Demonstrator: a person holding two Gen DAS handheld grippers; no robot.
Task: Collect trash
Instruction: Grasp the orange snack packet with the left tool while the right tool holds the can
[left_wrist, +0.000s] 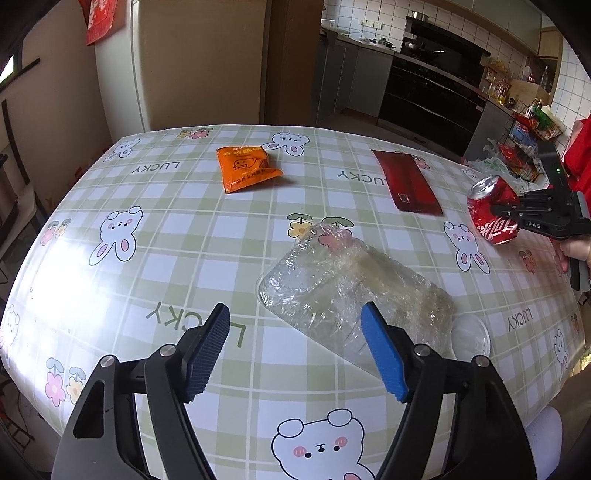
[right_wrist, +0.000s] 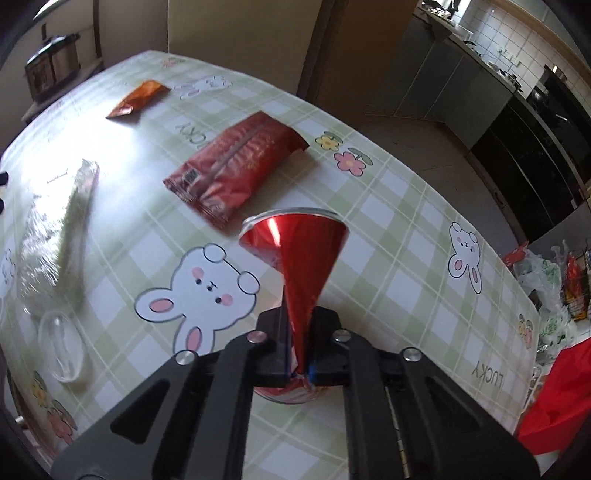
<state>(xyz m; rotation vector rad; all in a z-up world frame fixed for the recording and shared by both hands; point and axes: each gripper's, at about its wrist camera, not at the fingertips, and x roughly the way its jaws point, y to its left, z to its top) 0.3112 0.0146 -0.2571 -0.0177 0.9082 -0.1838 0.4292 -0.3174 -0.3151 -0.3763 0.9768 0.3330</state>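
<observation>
My right gripper (right_wrist: 299, 343) is shut on a crushed red cola can (right_wrist: 295, 254) and holds it just above the table's right side; the can also shows in the left wrist view (left_wrist: 493, 210). My left gripper (left_wrist: 295, 350) is open and empty, low over the near table, its right finger beside a clear plastic container wrapped in film (left_wrist: 351, 284). A dark red wrapper (left_wrist: 406, 182) and an orange snack packet (left_wrist: 245, 168) lie farther back. In the right wrist view the red wrapper (right_wrist: 236, 166), orange packet (right_wrist: 140, 98) and film-wrapped container (right_wrist: 55, 236) lie to the left.
A small clear lid (left_wrist: 471, 338) lies by the container's right end. The table has a green checked cloth with rabbits (left_wrist: 155, 258). A wire rack with bags (left_wrist: 524, 147) stands beyond the right edge. A fridge (left_wrist: 199, 62) stands behind the table.
</observation>
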